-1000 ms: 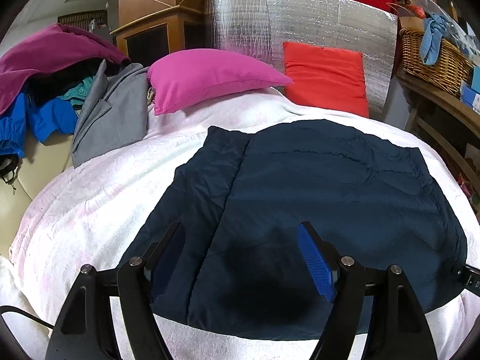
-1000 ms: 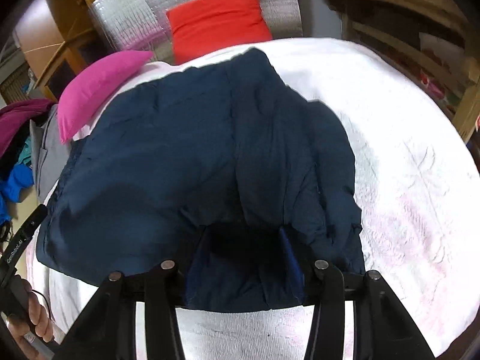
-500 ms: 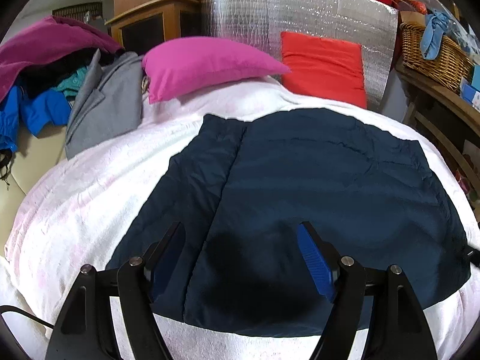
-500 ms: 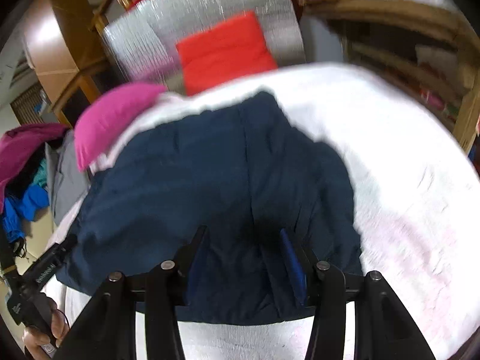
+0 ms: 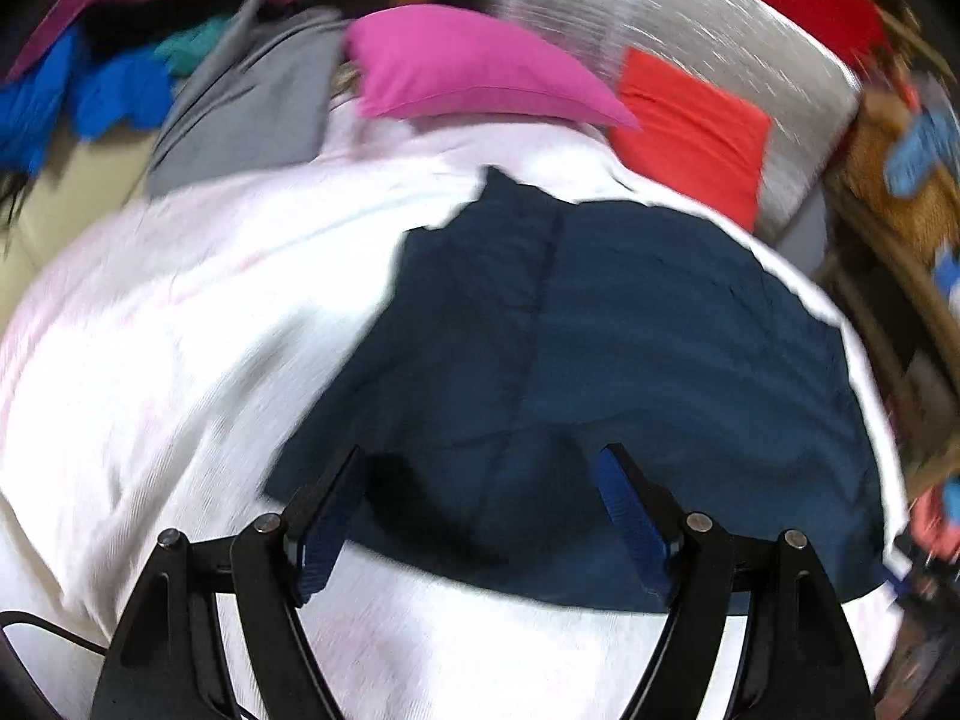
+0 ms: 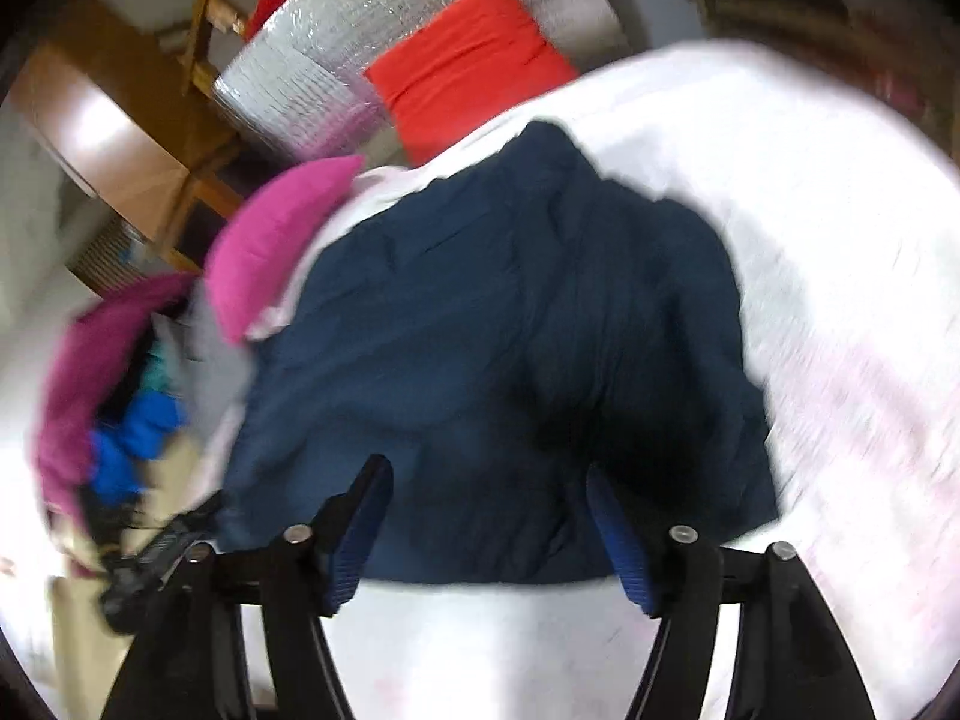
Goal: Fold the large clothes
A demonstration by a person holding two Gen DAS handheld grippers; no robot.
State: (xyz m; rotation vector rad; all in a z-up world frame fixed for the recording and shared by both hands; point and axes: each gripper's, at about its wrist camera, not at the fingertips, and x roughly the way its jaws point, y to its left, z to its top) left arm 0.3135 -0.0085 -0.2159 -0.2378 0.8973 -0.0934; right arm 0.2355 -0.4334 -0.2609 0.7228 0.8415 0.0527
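A heap of soft clothes [image 5: 120,78], magenta, blue, teal and grey, is seen far left of the navy jacket [image 5: 600,372]. A plump pink pillow [image 5: 468,66] lies left of and behind the jacket, and a flat red cushion [image 5: 690,132] is propped against a quilted silver panel [image 5: 720,30] behind it. The jacket, smooth and faintly ribbed, is spread flat and folded on the crinkled white bed sheet [image 5: 180,360]. The left tongs [image 5: 480,480] are held released above the jacket's near left edge, nothing between the ridged blue pads. The right tongs [image 6: 486,498] have just been opening and are released over the jacket's near hem, with no cloth pinched.
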